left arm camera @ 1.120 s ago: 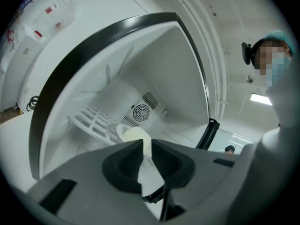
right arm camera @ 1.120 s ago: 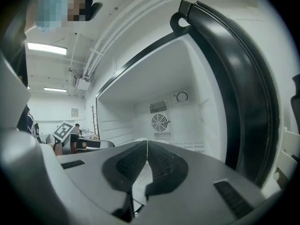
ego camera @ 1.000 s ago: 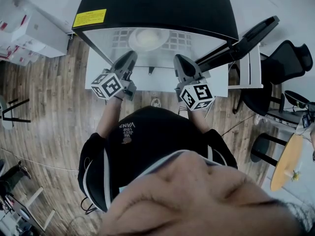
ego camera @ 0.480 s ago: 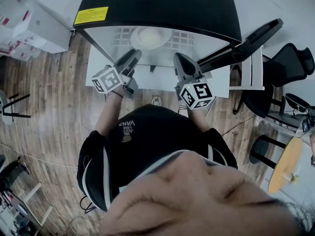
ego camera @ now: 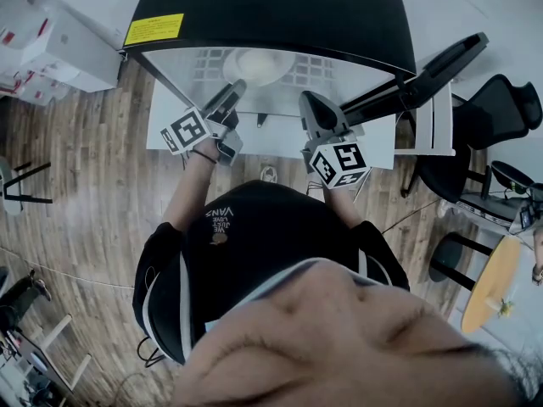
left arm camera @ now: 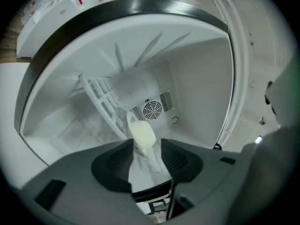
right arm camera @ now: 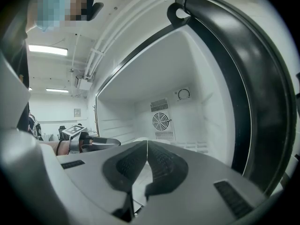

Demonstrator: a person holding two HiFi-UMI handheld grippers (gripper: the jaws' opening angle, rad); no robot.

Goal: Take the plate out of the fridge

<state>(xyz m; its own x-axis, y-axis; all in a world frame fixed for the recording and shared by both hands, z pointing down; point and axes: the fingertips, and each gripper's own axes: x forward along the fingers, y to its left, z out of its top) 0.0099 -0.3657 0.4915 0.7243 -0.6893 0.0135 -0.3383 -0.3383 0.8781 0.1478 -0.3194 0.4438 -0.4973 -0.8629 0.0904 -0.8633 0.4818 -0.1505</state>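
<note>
A pale round plate (ego camera: pixel 254 64) lies on the wire shelf (ego camera: pixel 297 70) inside the open fridge (ego camera: pixel 271 7). My left gripper (ego camera: pixel 229 98) reaches into the fridge mouth just short of the plate. Its jaws are opening, rolled onto their side. In the left gripper view the plate (left arm camera: pixel 142 135) shows edge-on just beyond the left gripper (left arm camera: pixel 146 142), in line with the gap, and the pads do not touch it. My right gripper (ego camera: pixel 307 102) hovers at the fridge's front, right of the plate. In its own view the right gripper (right arm camera: pixel 146 142) is shut and empty.
The fridge door (ego camera: pixel 424 68) hangs open to the right. A fan grille (right arm camera: pixel 161 122) sits on the back wall. White boxes (ego camera: pixel 51 45) stand at the left on the wooden floor, and a black chair (ego camera: pixel 501 108) and a round table (ego camera: pixel 492 282) at the right.
My left gripper has rolled onto its side, moved forward into the fridge toward the plate, and opened its jaws. The right gripper has stayed put.
</note>
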